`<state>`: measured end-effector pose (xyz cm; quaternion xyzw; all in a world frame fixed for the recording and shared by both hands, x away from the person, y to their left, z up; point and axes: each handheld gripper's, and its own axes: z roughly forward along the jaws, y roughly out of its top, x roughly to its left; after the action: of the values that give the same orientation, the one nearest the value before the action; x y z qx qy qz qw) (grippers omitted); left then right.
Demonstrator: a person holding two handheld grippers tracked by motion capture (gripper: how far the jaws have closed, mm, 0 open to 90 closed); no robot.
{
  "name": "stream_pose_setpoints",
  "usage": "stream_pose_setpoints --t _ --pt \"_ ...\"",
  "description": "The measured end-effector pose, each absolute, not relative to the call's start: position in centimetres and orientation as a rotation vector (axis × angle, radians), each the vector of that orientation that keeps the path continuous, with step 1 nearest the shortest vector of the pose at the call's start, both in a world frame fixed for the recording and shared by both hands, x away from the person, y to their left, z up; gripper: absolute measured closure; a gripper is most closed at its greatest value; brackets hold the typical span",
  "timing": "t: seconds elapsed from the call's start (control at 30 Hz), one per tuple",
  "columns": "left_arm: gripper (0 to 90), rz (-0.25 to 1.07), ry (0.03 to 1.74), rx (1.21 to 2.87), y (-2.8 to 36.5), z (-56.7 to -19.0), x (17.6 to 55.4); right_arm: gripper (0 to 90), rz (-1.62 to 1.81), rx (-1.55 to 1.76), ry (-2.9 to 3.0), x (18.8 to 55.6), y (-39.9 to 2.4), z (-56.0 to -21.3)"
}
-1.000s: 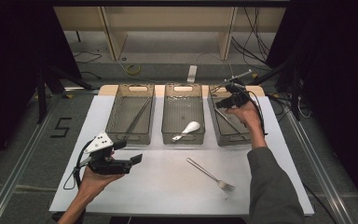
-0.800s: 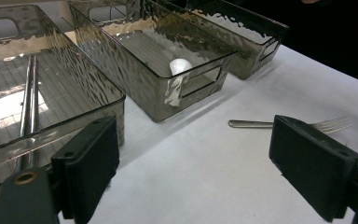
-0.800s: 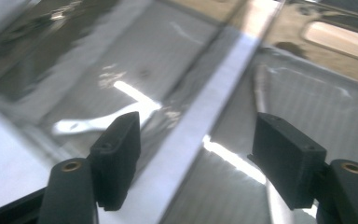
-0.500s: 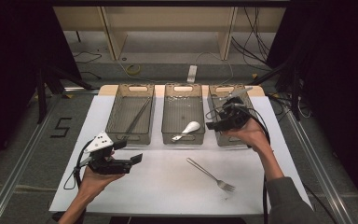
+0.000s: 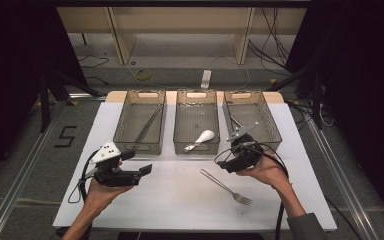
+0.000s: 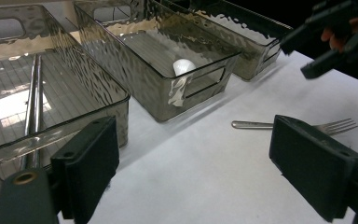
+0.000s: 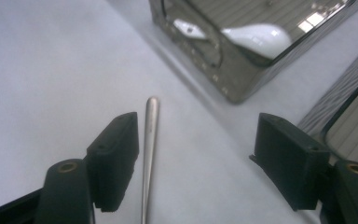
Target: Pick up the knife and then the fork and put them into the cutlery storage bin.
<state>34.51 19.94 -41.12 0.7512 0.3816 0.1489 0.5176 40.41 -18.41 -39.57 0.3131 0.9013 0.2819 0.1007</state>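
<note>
A metal fork (image 5: 225, 186) lies on the white table (image 5: 180, 205), handle toward the bins. My right gripper (image 5: 226, 165) hovers low at the handle end, open. In the right gripper view the fork handle (image 7: 149, 140) lies between the jaws of the right gripper (image 7: 196, 126), close to the left one and untouched. Those jaws have just been closing a little. My left gripper (image 5: 137, 162) hangs open and empty over the table's left side; the left gripper (image 6: 193, 140) faces the fork (image 6: 251, 124) and the right gripper (image 6: 307, 51).
Three grey see-through bins stand in a row at the back. The left bin (image 5: 121, 120) holds thin metal rods, the middle bin (image 5: 176, 125) a white spoon (image 5: 200, 138), the right bin (image 5: 272, 122) a metal utensil. Cables trail from both grippers.
My right gripper has come from over the right bin toward me and down to the fork's handle end. The left gripper has stayed where it was.
</note>
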Motion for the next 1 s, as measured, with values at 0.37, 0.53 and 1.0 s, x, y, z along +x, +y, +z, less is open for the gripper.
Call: stream_pose_setpoints --t 0.37,0.53,1.0 --pt "15.1 0.358 0.916 1.796 19.9 -41.1 34.4 38.0 0.704 0.919 2.769 39.1 -18.3 -42.4" --pt "15.1 0.356 0.909 1.793 19.9 -41.1 34.4 39.9 0.660 0.911 2.804 38.8 -17.7 -43.2" --pt "15.1 0.359 0.907 1.795 20.0 -41.0 34.4 47.4 0.591 0.885 2.853 38.5 -17.4 -44.3"
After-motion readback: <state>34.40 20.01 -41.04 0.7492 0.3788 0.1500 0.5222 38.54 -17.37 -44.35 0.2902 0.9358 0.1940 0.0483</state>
